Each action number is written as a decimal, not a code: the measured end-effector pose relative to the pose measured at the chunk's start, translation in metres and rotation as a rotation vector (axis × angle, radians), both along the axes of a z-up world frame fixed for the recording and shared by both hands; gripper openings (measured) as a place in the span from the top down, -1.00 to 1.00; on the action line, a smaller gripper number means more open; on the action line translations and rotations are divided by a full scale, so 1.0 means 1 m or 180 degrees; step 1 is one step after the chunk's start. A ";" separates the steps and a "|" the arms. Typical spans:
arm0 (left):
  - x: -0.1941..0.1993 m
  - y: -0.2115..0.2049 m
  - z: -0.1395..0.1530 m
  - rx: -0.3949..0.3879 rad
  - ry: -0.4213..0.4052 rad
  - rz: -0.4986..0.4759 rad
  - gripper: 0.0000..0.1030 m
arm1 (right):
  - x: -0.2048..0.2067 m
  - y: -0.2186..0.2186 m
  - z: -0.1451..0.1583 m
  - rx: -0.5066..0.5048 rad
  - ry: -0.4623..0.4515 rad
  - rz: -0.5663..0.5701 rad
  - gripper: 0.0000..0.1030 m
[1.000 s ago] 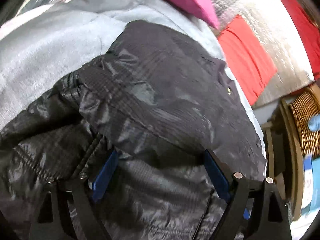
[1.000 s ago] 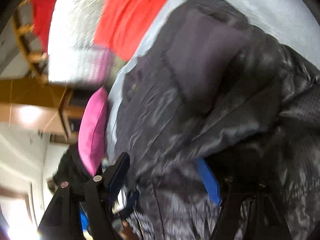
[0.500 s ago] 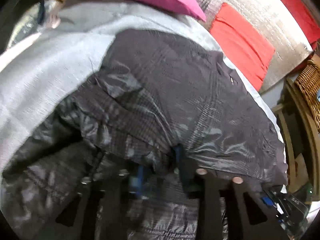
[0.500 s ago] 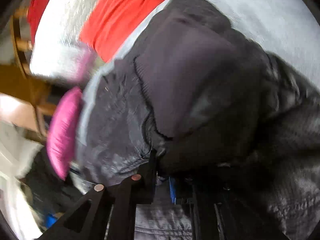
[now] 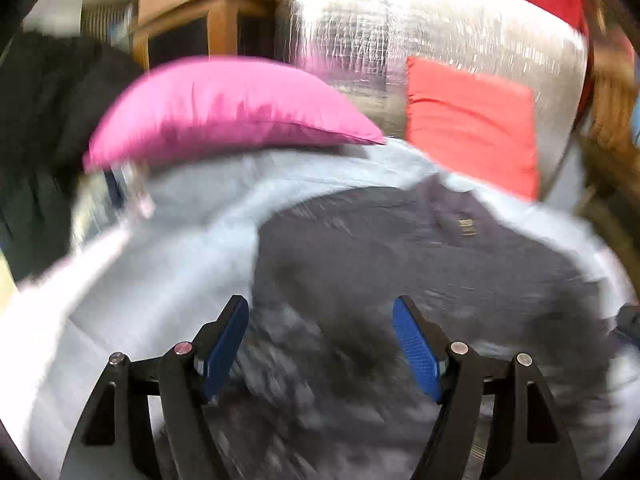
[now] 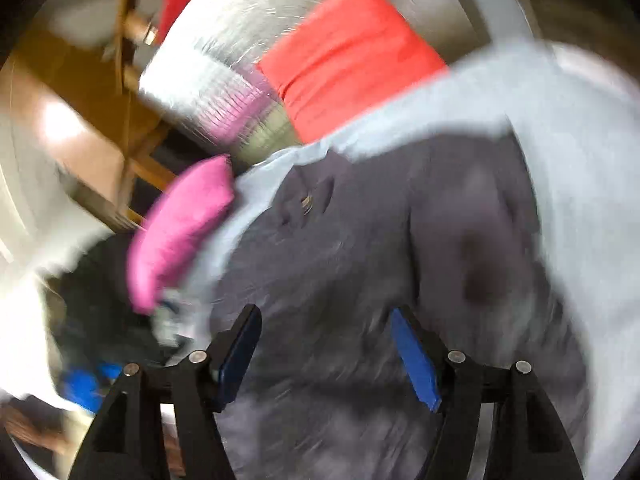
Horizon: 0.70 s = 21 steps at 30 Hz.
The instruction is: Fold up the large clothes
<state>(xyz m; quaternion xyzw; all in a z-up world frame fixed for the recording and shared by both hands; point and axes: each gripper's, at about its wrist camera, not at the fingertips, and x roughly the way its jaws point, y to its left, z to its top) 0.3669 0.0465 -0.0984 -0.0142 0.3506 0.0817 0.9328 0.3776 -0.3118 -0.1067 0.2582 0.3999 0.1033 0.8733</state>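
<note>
A dark grey-black puffer jacket (image 5: pixel 420 280) lies on a pale grey sheet (image 5: pixel 160 272). It also shows in the right wrist view (image 6: pixel 360 280). Both views are motion-blurred. My left gripper (image 5: pixel 320 332) is open and empty, its blue pads (image 5: pixel 416 348) spread wide above the jacket's near edge. My right gripper (image 6: pixel 326 348) is open and empty too, above the jacket, with nothing between its blue pads (image 6: pixel 414 360).
A pink pillow (image 5: pixel 224 112) lies at the far side of the sheet, also in the right wrist view (image 6: pixel 180 228). A red cushion (image 5: pixel 472 120) leans on a silver quilted backrest (image 5: pixel 380 28). Wooden furniture (image 5: pixel 192 28) stands behind. Dark clothing (image 5: pixel 44 112) is at left.
Both grippers were shut on jacket fabric half a second ago; both have opened and let go. They have lifted and tilted up, so the pillow and backrest fill more of the views.
</note>
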 end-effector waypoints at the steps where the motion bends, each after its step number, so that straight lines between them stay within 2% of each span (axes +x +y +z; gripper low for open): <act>1: 0.007 0.001 -0.006 0.0082 0.0046 0.0022 -0.46 | 0.015 0.011 0.000 -0.0424 0.0025 0.0035 -0.39; 2: 0.015 0.005 -0.015 0.0088 0.0151 0.0059 -0.46 | 0.028 0.019 -0.006 -0.0816 0.0096 0.0040 -0.39; 4: 0.027 0.018 -0.034 0.0065 0.0353 0.0167 -0.46 | 0.044 0.030 -0.018 -0.1330 0.0058 0.0115 -0.39; 6: 0.039 0.028 -0.054 0.0024 0.0531 0.0237 -0.48 | 0.053 0.031 -0.031 -0.1622 0.0070 0.0089 -0.39; 7: 0.042 0.030 -0.063 0.0001 0.0584 0.0231 -0.51 | 0.057 0.030 -0.038 -0.1654 0.0114 0.0052 -0.39; 11: 0.040 0.024 -0.072 0.0125 0.0483 0.0146 -0.52 | 0.059 0.014 -0.059 -0.1775 0.0259 -0.0074 -0.36; 13: 0.040 0.028 -0.077 0.0056 0.0503 0.0132 -0.61 | 0.057 0.011 -0.061 -0.1757 0.0257 -0.0114 -0.37; 15: 0.040 0.035 -0.073 -0.0090 0.0540 0.0126 -0.61 | 0.057 0.012 -0.061 -0.1718 0.0272 -0.0125 -0.37; 17: 0.035 0.039 -0.065 -0.0135 0.0508 0.0127 -0.60 | 0.052 0.009 -0.052 -0.1639 0.0247 -0.0110 -0.36; 19: 0.023 0.042 -0.052 -0.0163 0.0292 0.0077 -0.60 | 0.041 -0.001 -0.035 -0.1438 0.0137 -0.0182 -0.39; 21: 0.019 0.046 -0.044 -0.0145 0.0196 0.0076 -0.60 | 0.028 -0.011 -0.019 -0.1330 0.0018 -0.0285 -0.39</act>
